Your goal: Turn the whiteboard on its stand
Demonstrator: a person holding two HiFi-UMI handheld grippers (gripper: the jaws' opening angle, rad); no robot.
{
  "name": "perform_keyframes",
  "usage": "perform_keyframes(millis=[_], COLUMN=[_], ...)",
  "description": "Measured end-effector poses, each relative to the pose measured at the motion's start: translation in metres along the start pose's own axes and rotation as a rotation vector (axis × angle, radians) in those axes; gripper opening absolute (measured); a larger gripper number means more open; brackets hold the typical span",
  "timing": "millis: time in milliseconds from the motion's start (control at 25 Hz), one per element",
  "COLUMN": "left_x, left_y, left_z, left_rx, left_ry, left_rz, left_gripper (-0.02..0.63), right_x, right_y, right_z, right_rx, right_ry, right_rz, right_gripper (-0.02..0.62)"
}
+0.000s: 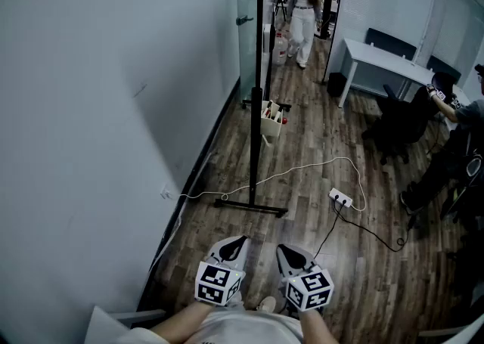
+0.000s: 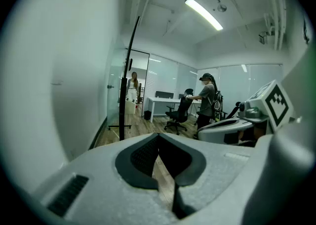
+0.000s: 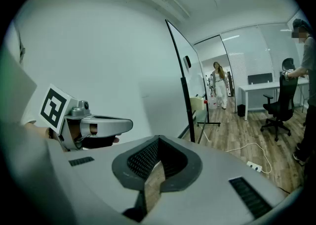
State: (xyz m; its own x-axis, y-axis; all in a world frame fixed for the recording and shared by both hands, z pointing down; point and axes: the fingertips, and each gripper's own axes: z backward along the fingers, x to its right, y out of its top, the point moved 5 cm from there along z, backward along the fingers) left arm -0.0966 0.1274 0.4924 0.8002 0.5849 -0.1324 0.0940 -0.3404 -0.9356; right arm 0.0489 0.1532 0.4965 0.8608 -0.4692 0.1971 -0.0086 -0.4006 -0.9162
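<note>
The whiteboard (image 1: 258, 48) stands edge-on to me, a thin dark line on a black stand (image 1: 252, 206) with floor feet, about a step ahead beside the left wall. It appears as a slanted dark edge in the left gripper view (image 2: 130, 66) and in the right gripper view (image 3: 181, 80). My left gripper (image 1: 233, 247) and right gripper (image 1: 288, 255) hang side by side low in the head view, short of the stand and apart from it. Both are shut with nothing between the pads (image 2: 148, 156), (image 3: 148, 162).
A white wall (image 1: 91, 108) runs along the left. A white cable and power strip (image 1: 340, 199) lie on the wooden floor right of the stand. A box of bottles (image 1: 271, 120) sits behind it. A desk (image 1: 382, 58), office chair (image 1: 402, 119) and two people (image 1: 304, 10), (image 1: 463, 134) are farther off.
</note>
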Motion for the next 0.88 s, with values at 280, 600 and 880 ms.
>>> perform_keyframes(millis=[280,600,880], left_x=[0.0,-0.005,-0.014], left_y=[0.001,0.001,0.001], left_z=[0.0,0.005,0.012], left_rx=[0.0,0.002,0.018], left_ry=[-0.005,-0.007,-0.022], left_rz=[-0.001,0.008,0.003], left_gripper=[0.011,0.011,0.011], right_x=[-0.002,-0.008,-0.019], right_y=[0.0,0.004,0.004], right_z=[-0.001,-0.004,-0.006], right_rx=[-0.009,0.015,0.031], right_ry=[0.007,0.001,-0.027], right_rz=[0.003,-0.02,-0.016], right_gripper=[0.005,0.006,0.006])
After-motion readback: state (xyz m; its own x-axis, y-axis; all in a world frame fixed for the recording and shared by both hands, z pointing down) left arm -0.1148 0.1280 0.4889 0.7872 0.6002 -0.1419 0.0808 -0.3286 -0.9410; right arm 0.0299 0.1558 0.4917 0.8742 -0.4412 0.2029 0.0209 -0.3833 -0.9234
